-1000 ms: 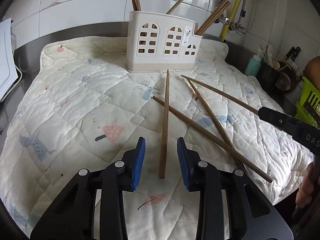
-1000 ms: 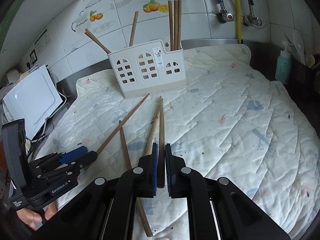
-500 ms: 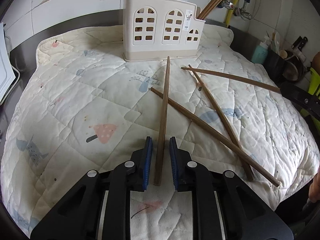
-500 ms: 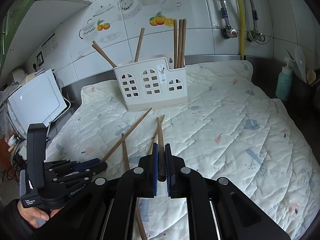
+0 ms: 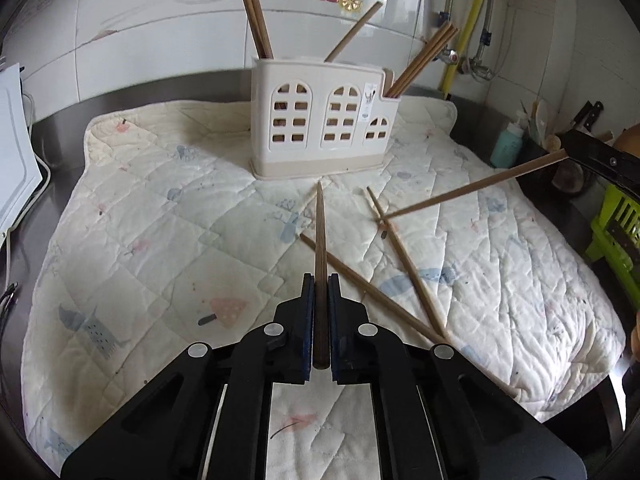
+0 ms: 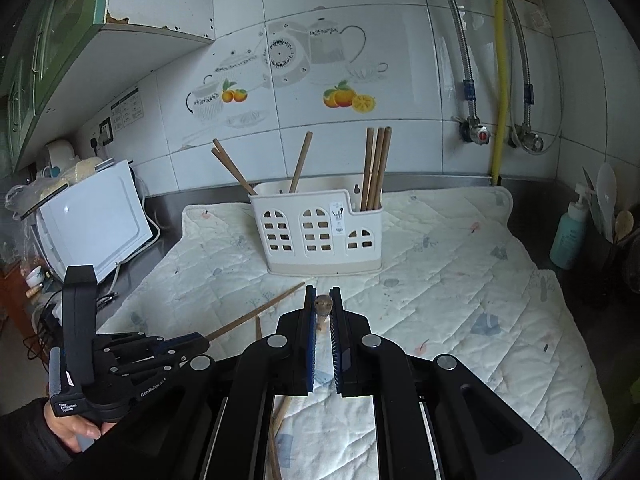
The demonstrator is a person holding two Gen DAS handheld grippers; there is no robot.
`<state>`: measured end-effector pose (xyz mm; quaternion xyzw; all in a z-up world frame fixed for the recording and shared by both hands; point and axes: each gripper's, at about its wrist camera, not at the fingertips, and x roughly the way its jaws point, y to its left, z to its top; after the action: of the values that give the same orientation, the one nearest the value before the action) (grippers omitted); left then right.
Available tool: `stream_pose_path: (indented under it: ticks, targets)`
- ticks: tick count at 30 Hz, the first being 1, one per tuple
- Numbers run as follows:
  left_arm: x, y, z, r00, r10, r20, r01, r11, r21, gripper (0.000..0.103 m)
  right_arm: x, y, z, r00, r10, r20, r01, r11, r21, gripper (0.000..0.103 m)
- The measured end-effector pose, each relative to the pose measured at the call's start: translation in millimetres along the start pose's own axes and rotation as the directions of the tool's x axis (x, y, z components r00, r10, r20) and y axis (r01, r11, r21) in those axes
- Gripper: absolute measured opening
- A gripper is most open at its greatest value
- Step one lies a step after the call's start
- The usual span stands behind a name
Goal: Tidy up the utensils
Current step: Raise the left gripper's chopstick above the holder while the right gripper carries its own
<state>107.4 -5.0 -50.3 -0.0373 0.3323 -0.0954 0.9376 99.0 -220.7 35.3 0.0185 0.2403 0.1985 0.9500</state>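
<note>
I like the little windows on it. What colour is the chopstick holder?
The chopstick holder is creamy white with a beige base, clearest in the left wrist view.

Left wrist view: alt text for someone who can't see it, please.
The left tongs are shut on a chopstick pointing at the white holder on a quilted mat. Two loose chopsticks lie to the right; the right tongs hold another.

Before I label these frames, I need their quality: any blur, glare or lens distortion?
Left wrist view: sharp centre, fisheye bends the quilted mat edges, dark corner vignette, mild glare on the wall tiles. Right wrist view: same barrel bend and vignette, even daylight, and the chopstick seen end-on is slightly soft.
</note>
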Motion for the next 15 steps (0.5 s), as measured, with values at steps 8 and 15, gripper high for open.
stream_pose_path:
  ticks: [8, 15]
  targets:
    - [-25, 5, 24, 0.993, -0.005, 0.114, 0.003, 1.0, 0.01, 0.005, 2, 0, 41, 0.998, 0.059, -0.028, -0.061, 0.996, -0.06, 0.006]
    - [-37, 10, 43, 0.99, -0.013, 0.142, 0.01, 1.0, 0.022, 0.005, 2, 3, 78, 0.998, 0.058, -0.014, -0.059, 0.99, -0.125, 0.006]
